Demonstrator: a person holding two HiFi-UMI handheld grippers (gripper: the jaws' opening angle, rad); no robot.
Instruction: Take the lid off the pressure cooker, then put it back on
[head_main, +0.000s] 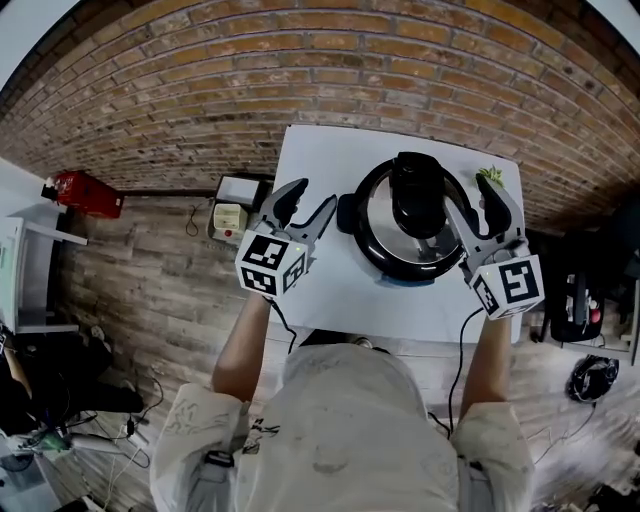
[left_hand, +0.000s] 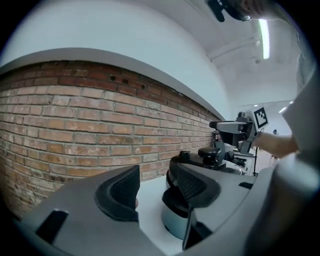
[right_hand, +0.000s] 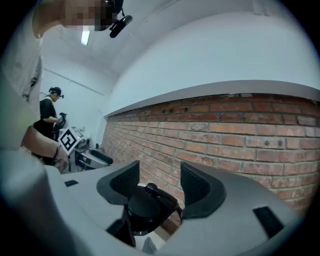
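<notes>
A white table (head_main: 310, 170) stands on a wooden floor (head_main: 160, 290). A pressure cooker (left_hand: 172, 222) sits on the tabletop, right of the middle, with its lid (head_main: 375, 222) on. A small green thing (head_main: 490, 176) lies at the table's far right corner, near the cooker but apart from it.

The cooker (head_main: 374, 256) stands upright on the right half of the white table (head_main: 320, 160). The lid (head_main: 384, 226) sits on it. The lid is round and silver with a black rim, and a thick black handle (head_main: 418, 195) crosses its middle.
</notes>
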